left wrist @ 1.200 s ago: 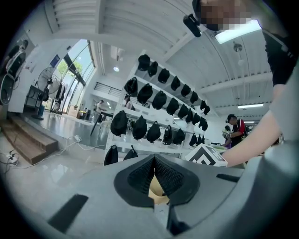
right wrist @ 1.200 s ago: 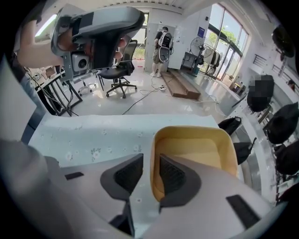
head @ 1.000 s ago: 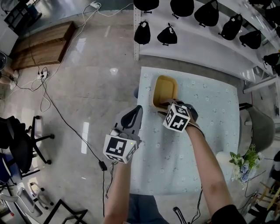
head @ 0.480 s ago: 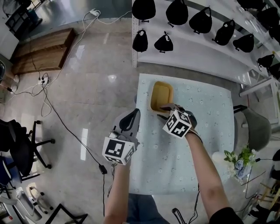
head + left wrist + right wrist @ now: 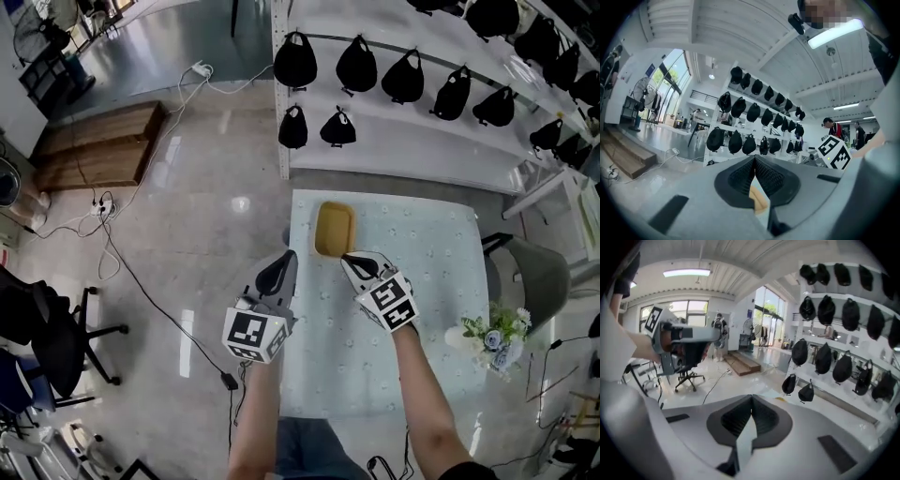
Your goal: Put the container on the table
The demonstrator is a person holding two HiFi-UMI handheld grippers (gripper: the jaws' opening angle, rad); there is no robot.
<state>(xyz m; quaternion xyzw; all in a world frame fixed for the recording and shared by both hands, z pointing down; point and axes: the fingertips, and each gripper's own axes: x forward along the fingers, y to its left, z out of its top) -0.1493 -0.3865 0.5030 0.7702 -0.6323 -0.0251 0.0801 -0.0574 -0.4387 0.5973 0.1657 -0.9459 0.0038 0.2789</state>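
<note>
The yellow rectangular container (image 5: 334, 228) lies flat on the pale blue table (image 5: 441, 253) near its far left corner, with nothing touching it. My right gripper (image 5: 347, 258) hovers just on the near side of it, jaws shut and empty; its pads meet in the right gripper view (image 5: 751, 397). My left gripper (image 5: 289, 255) hangs over the table's left edge, also shut on nothing (image 5: 754, 158). A strip of the container (image 5: 759, 202) shows below the left jaws.
A white shelf rack (image 5: 403, 141) with several black bags stands behind the table. A grey chair (image 5: 534, 281) and a flower vase (image 5: 492, 342) are at the right. Cables (image 5: 122, 244), a wooden platform (image 5: 98, 141) and an office chair (image 5: 56, 337) are on the floor at left.
The right gripper has let go of the container's near rim, closed and lifted away. The left gripper has risen too. The container stays on the table.
</note>
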